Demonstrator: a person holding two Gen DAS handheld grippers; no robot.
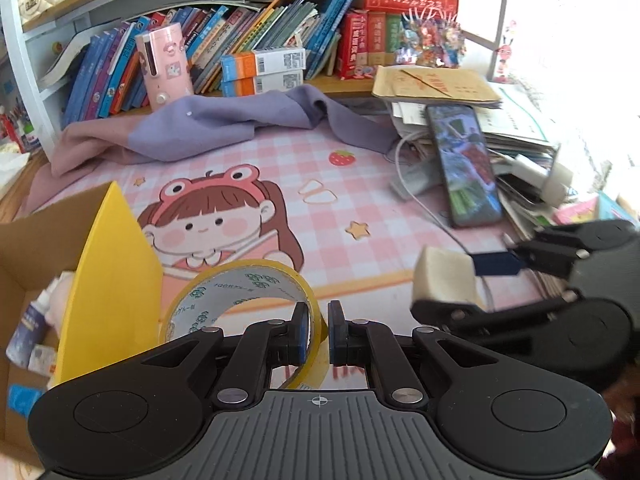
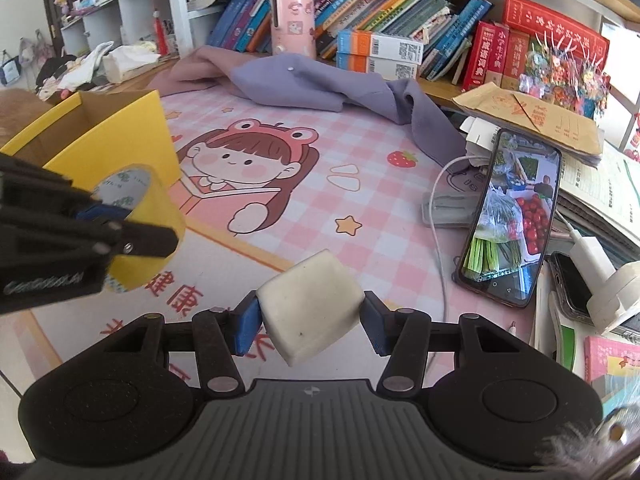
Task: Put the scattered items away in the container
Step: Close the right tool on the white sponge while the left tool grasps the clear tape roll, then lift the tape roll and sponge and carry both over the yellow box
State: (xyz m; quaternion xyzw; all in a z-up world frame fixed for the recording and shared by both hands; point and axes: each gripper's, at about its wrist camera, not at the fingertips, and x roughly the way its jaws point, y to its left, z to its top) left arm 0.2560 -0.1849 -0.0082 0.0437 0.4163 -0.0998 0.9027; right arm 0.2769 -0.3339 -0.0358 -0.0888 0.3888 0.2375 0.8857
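My left gripper [image 1: 319, 330] is clenched on the wall of a roll of clear yellowish packing tape with a printed white core [image 1: 240, 292]: one blue-padded finger sits inside the ring, the other outside, and the ring stands on edge, reaching forward and to the left of my fingertips. In the right wrist view this same roll [image 2: 138, 216] hangs clear of the desk, pinched at its rim.

Just left of those fingers, touching distance from the tape, is the open cardboard box with a bright yellow outer wall [image 1: 108, 280]. Small packets and a little white bottle lie inside it.

My right gripper [image 2: 312, 316] is grasping an off-white, soft-looking rectangular block, like a sponge or eraser [image 2: 312, 304]. Its blue pads press the block's two sides, and the block sits tilted, one corner pointing forward, lifted above the pink checked desk mat with a cartoon girl in a frog hat [image 2: 280, 168].

Well ahead and to the right of my right fingers, a smartphone with a lit screen [image 2: 510, 220] leans on piled papers. A lilac cloth [image 2: 320, 84] lies crumpled far ahead.
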